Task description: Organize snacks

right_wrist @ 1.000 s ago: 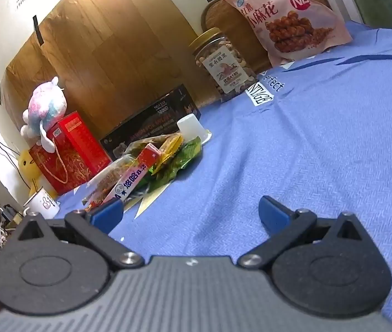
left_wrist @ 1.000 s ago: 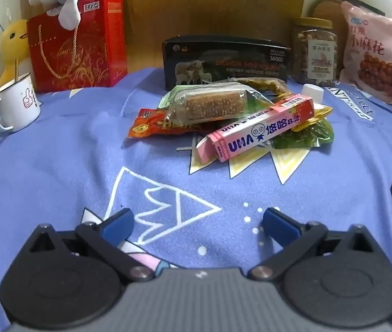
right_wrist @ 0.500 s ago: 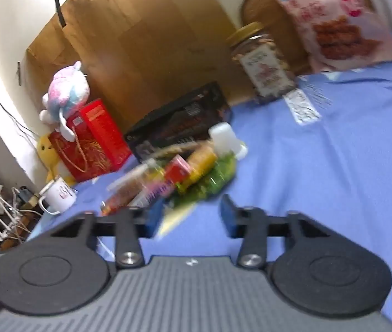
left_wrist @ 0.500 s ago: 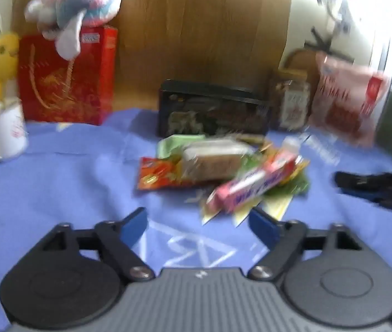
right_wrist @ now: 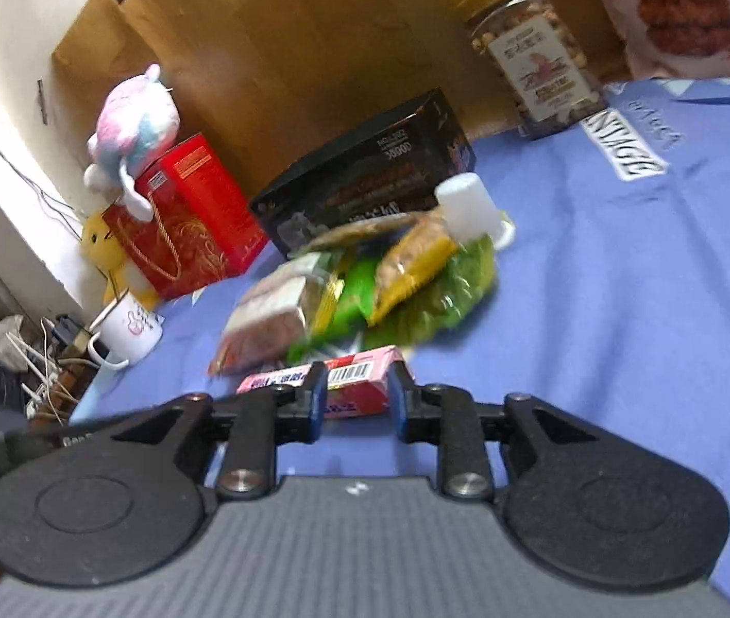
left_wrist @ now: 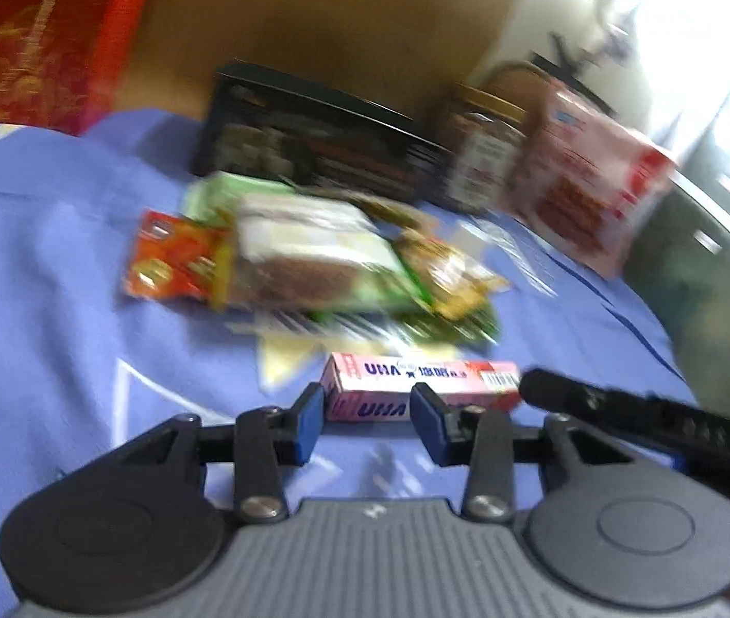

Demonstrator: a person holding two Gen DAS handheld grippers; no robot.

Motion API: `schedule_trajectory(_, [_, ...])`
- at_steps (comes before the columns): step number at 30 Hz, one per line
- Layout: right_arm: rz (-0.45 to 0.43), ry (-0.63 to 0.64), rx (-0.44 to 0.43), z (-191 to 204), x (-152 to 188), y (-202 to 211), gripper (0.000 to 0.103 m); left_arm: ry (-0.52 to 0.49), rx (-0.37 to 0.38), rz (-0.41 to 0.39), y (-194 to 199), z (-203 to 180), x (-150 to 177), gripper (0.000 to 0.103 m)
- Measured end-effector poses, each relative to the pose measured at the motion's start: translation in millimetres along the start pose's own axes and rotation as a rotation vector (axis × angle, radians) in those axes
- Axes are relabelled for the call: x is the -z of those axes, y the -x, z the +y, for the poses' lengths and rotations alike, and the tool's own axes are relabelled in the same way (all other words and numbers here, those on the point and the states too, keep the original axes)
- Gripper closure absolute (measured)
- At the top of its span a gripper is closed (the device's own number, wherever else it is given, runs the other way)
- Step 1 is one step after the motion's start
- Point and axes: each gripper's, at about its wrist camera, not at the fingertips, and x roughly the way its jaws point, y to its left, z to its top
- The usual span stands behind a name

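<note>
A pink UHA candy box (left_wrist: 416, 373) hangs level in front of the snack pile (left_wrist: 313, 268), clear of the other packets. Its left end sits between the pads of my left gripper (left_wrist: 367, 412), whose jaws are closing on it. The right gripper's black body reaches in from the right of the left wrist view and meets the box's other end. In the right wrist view the barcode end of the box (right_wrist: 346, 375) is between the pads of my right gripper (right_wrist: 356, 401); those jaws are opening slightly but still touch it. The pile (right_wrist: 365, 283) holds green, yellow and orange packets.
Behind the pile lie a black box (right_wrist: 365, 175) and a white cup (right_wrist: 468, 206). A nut jar (right_wrist: 535, 67) and a pink snack bag (right_wrist: 689, 10) stand at the back right. A red gift bag (right_wrist: 184, 216), a plush toy (right_wrist: 133, 113) and a mug (right_wrist: 130, 329) are left. Blue cloth (right_wrist: 622, 283) covers the table.
Both grippers came in on the pink box and narrowed from wide open. The box, which lay on top of the pile, is now off it between both pairs of fingers.
</note>
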Motion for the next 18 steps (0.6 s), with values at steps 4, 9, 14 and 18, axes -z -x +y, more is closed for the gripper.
schedule_trajectory(4, [-0.025, 0.033, 0.015, 0, 4, 23, 0.041, -0.035, 0.001, -0.043, 20, -5, 1, 0.048])
schedule_trajectory(9, [0.043, 0.238, 0.103, 14, -15, 7, 0.033, 0.030, 0.029, -0.025, 26, 7, -15, 0.046])
schedule_trajectory(14, [0.097, 0.357, 0.151, 22, -11, -22, 0.033, 0.001, 0.025, 0.064, -10, -1, -13, 0.059])
schedule_trajectory(18, [0.053, 0.438, 0.229, 40, -4, -28, 0.056, -0.037, -0.014, 0.049, -7, -16, -12, 0.067])
